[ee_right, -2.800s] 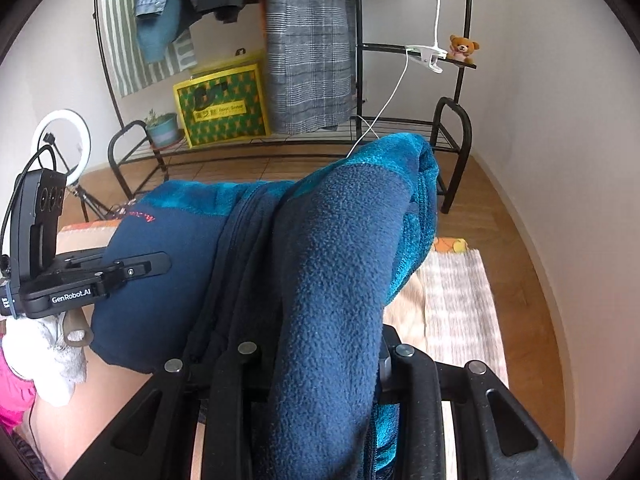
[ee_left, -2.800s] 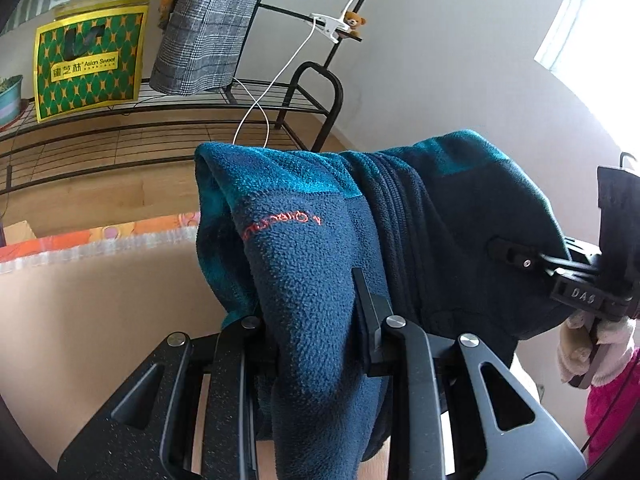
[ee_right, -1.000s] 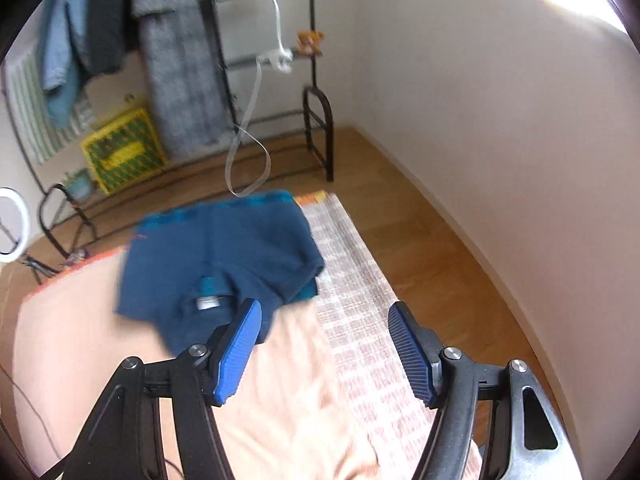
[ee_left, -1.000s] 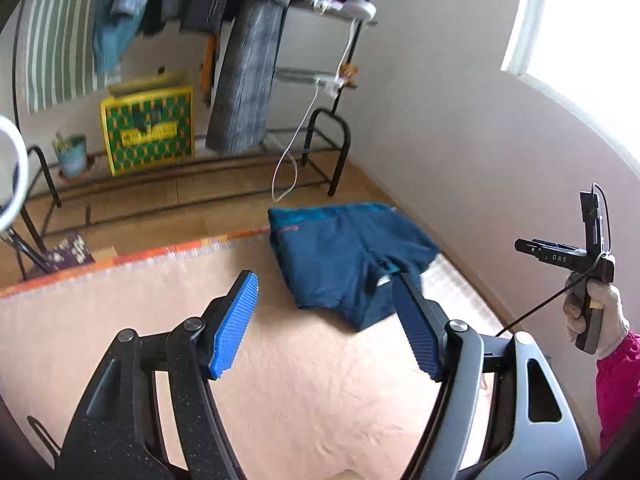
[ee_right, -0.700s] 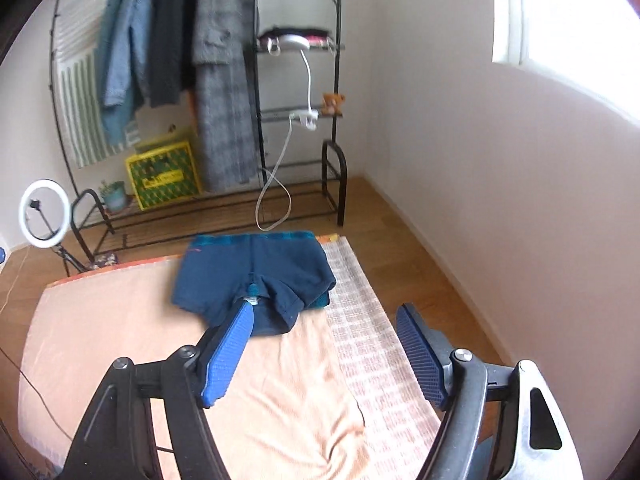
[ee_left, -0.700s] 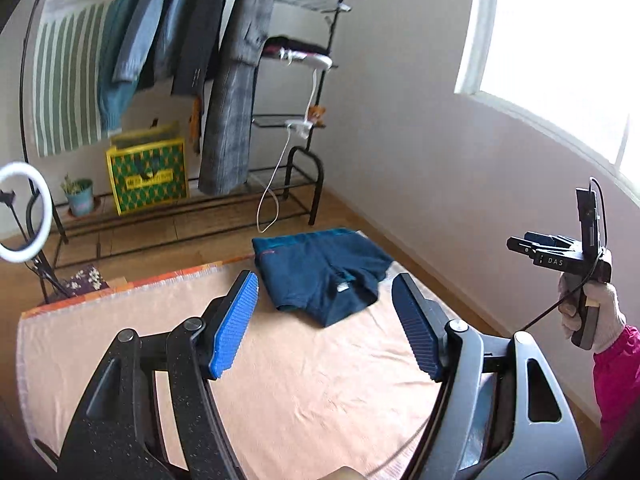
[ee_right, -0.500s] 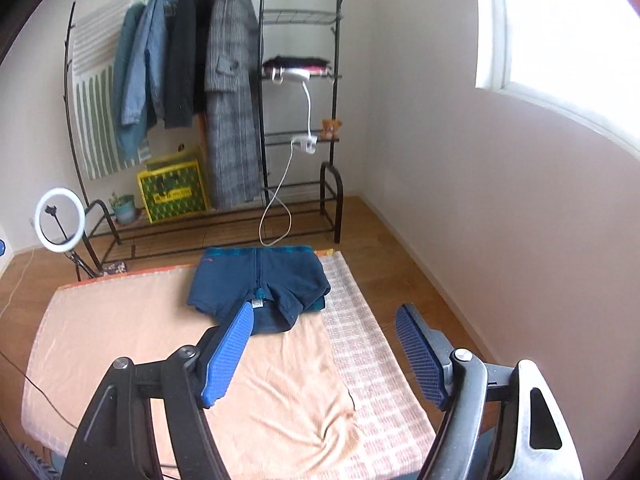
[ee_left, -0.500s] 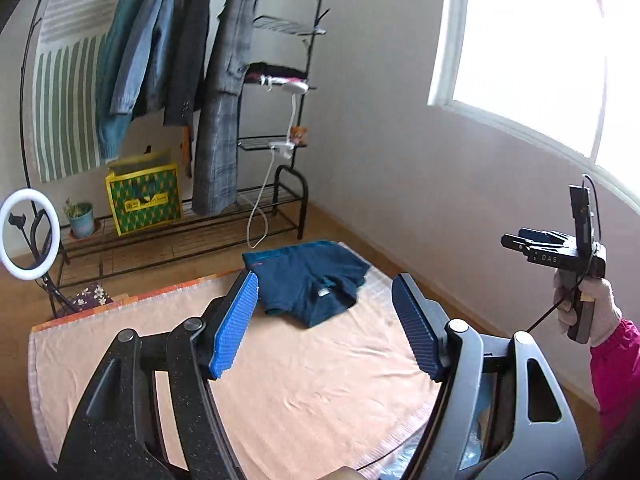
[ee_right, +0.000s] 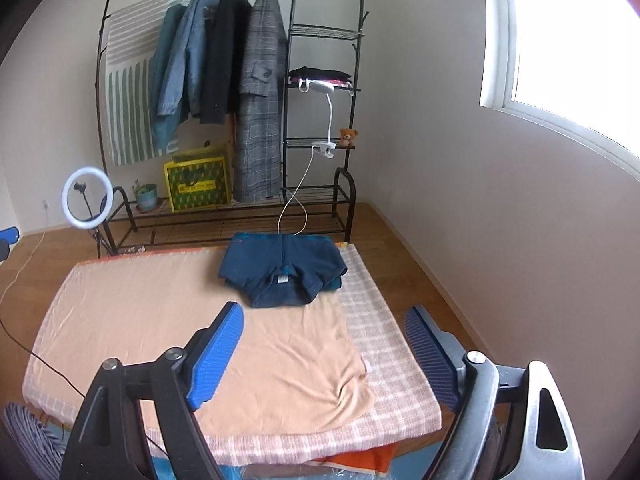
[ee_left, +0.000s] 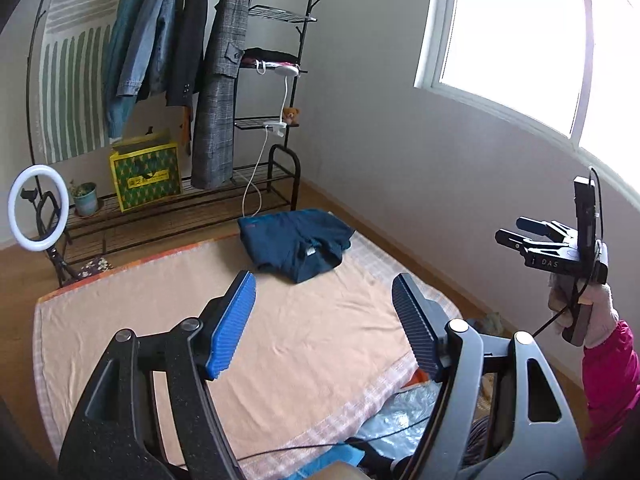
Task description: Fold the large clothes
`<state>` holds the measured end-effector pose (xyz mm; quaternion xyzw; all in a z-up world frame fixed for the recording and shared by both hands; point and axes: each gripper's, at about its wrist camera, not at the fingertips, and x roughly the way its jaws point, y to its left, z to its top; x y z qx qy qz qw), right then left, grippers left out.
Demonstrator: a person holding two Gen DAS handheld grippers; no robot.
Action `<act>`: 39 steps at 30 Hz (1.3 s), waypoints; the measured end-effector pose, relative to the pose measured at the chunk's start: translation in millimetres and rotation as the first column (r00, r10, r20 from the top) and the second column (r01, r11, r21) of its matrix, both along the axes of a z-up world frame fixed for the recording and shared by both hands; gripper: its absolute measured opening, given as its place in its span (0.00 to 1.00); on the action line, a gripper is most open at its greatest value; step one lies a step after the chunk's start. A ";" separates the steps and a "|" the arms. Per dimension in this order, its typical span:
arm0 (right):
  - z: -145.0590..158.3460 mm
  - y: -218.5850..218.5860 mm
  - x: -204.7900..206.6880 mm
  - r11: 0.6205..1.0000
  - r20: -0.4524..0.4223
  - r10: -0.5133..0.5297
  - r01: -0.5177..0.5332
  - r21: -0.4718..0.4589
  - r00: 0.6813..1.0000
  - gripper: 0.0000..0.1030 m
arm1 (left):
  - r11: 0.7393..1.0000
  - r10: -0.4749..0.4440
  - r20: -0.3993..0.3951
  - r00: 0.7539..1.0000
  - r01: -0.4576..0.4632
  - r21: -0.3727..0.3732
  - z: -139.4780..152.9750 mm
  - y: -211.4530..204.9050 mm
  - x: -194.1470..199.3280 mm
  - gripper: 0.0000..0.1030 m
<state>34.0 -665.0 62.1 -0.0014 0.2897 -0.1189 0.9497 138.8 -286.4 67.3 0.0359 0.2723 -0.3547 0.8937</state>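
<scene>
A folded navy fleece jacket (ee_left: pixel 294 242) (ee_right: pixel 282 274) lies at the far end of the bed, on a peach sheet (ee_left: pixel 288 344) (ee_right: pixel 280 344). Well back from the jacket and above the sheet, my left gripper (ee_left: pixel 323 280) is open with nothing between its blue pads. My right gripper (ee_right: pixel 325 310) hangs above the bed's near end, its jaws opening and empty. In the left wrist view the right gripper (ee_left: pixel 510 229) shows at the right, held by a gloved hand (ee_left: pixel 580 308) in a pink sleeve.
A black clothes rack (ee_right: pixel 288 92) with hanging coats stands beyond the bed. Near it are a yellow-green bag (ee_right: pixel 198 188), a plant pot (ee_right: pixel 146 196) and a ring light (ee_right: pixel 84 196). A white lamp cable (ee_right: pixel 296 208) hangs near the jacket. A checked blanket (ee_right: pixel 376 320) borders the sheet's right side.
Both grippers, earlier shut on the fleece, have let it go and drawn back and upward. The jacket now lies folded far off. The right jaws have widened.
</scene>
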 end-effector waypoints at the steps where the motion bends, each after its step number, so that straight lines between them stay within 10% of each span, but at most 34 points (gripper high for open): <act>1: -4.8 6.0 -1.9 1.000 0.003 0.006 -0.006 0.002 1.000 0.88 | 1.000 0.005 0.008 1.000 -0.005 0.010 -5.9 1.9 -3.0 0.74; 16: -79.2 41.0 -0.7 0.994 0.043 -0.107 0.105 0.042 0.993 1.00 | 0.978 0.157 0.111 0.981 -0.170 0.118 -105.1 -12.2 -12.7 0.99; 39: -138.7 56.8 56.9 0.980 0.076 -0.197 0.198 -0.001 0.977 1.00 | 0.966 0.176 0.121 0.977 -0.195 0.172 -158.6 -41.4 32.2 1.00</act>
